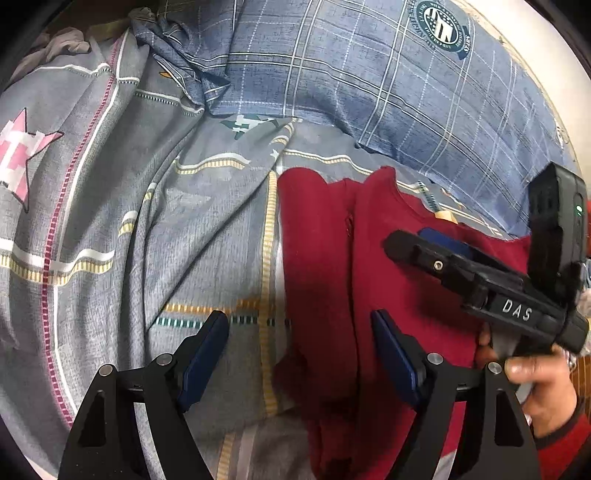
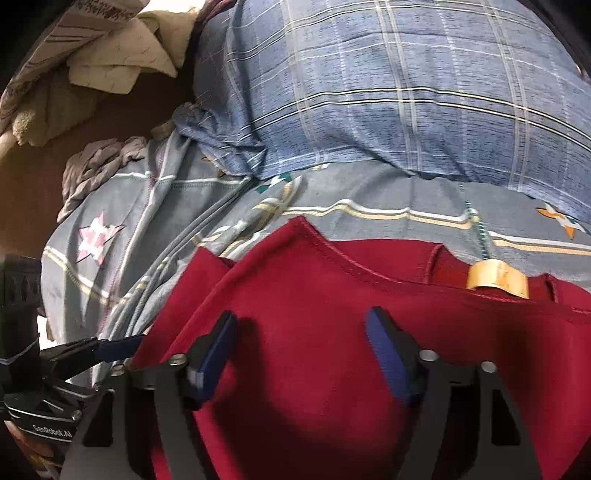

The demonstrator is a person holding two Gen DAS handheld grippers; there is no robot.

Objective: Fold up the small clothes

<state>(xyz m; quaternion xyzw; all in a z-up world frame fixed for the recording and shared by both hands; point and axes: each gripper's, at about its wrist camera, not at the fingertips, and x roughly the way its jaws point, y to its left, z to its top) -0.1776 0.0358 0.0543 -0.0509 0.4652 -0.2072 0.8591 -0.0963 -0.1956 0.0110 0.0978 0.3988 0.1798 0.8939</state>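
Red top lies spread on the grey star-print bedsheet, just below the blue plaid pillow. Both the left gripper and right gripper hang over it, jaws wide apart, gripping nothing.

A bed carries everything, covered by a grey sheet printed with pale stripes and stars (one pink star sits at nine o'clock in the left wrist view). A blue checked pillow lies on the sheet from twelve to two o'clock, its round emblem near the top edge. A red garment lies spread on the sheet from three to six o'clock, just below the pillow. In the right wrist view it fills the lower half, a tan label at its neckline. A crumpled grey cloth lies at the sheet's edge at ten o'clock.
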